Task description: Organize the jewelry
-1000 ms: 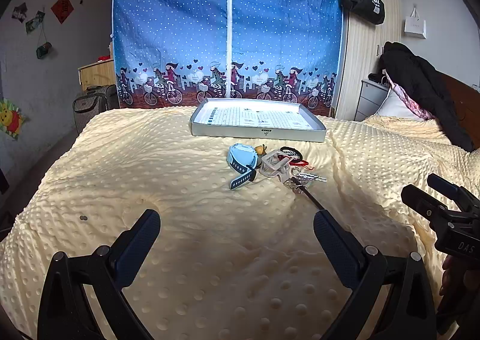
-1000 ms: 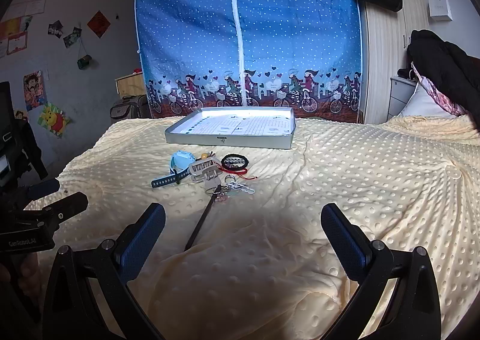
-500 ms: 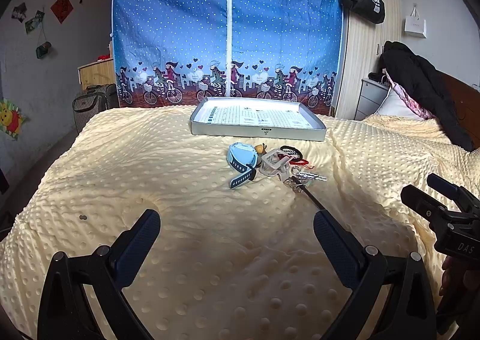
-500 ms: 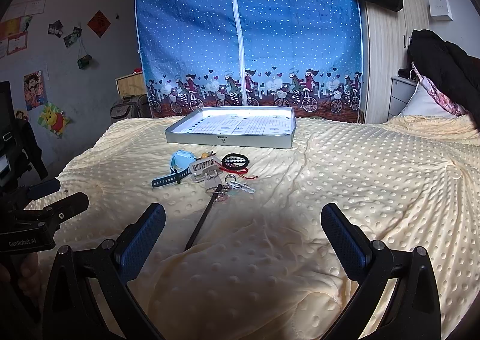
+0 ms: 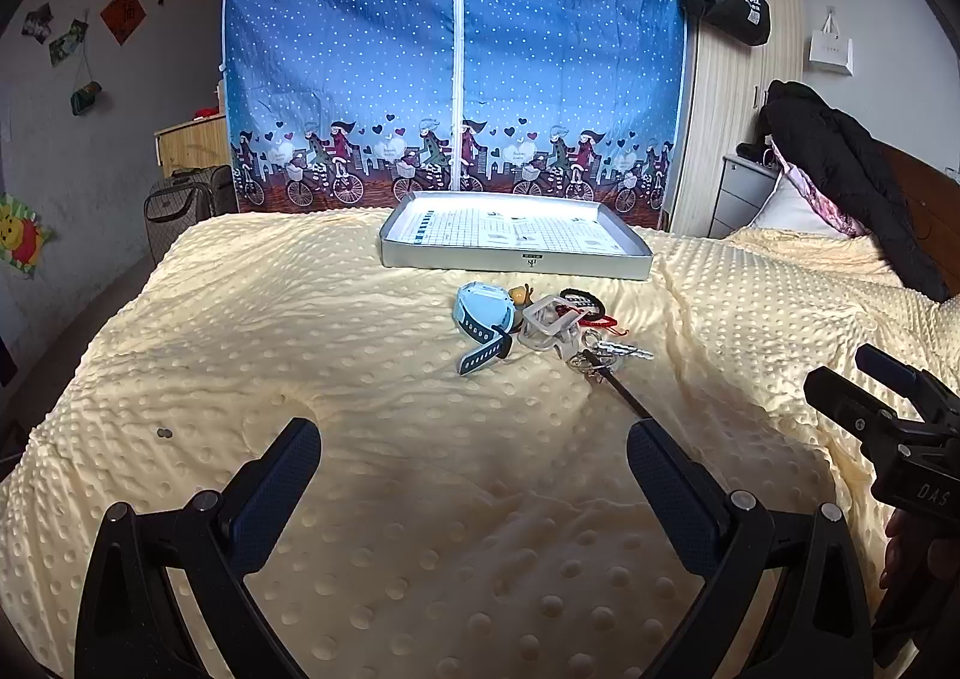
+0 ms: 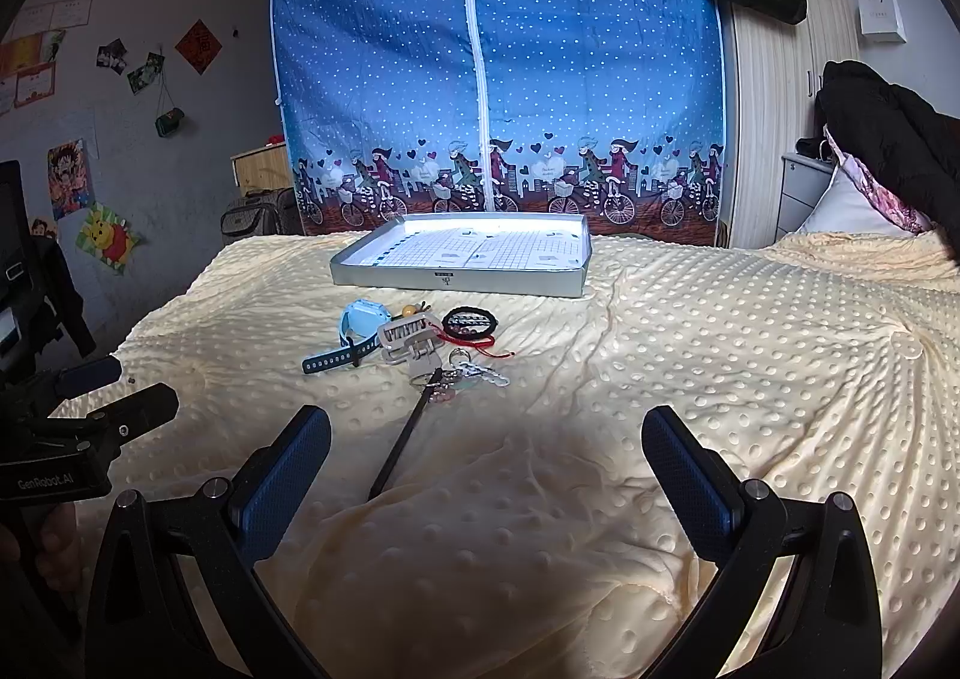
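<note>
Well ahead of both open tools (image 5: 474, 460) (image 6: 486, 451) lies, seemingly tangled, jewelry (image 6: 420, 340).

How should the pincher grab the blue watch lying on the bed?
Probably by the dark strap, not the round blue face. The strap lies flat on the blanket and sticks out toward the left, clear of the pile of trinkets. Come straight down from above with the left gripper, jaws across the strap's narrow width. The face is wider and crowded by the white clip.
</note>
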Action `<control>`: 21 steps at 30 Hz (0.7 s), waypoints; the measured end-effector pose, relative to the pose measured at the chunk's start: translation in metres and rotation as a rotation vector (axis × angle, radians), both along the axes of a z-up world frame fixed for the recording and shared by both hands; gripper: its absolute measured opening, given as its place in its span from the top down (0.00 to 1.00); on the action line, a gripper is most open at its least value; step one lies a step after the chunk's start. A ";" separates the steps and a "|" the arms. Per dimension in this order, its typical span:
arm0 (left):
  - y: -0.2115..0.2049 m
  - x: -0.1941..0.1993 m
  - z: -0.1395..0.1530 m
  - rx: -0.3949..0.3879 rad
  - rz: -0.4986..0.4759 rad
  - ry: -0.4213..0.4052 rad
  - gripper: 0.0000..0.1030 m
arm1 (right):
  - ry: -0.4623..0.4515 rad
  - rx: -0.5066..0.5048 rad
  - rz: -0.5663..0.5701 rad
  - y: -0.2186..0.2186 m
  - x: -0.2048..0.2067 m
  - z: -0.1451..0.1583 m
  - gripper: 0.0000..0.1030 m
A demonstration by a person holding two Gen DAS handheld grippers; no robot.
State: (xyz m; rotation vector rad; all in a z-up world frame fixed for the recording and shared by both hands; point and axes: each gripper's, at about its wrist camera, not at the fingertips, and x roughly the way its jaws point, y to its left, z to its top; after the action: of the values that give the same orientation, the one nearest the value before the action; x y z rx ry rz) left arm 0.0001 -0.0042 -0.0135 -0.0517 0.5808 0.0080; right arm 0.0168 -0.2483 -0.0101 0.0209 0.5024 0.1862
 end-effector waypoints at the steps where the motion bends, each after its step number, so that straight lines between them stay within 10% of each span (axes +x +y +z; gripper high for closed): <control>1: 0.000 0.001 0.002 -0.001 0.001 0.000 0.00 | 0.000 0.001 0.000 0.000 0.000 0.000 0.01; 21: 0.002 0.002 -0.006 -0.031 -0.009 0.025 0.00 | 0.008 -0.016 0.006 0.000 0.004 -0.002 0.01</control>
State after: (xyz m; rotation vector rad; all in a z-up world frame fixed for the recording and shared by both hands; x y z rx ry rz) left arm 0.0017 -0.0021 -0.0198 -0.0791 0.6060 -0.0086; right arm 0.0206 -0.2486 -0.0118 0.0048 0.5115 0.1879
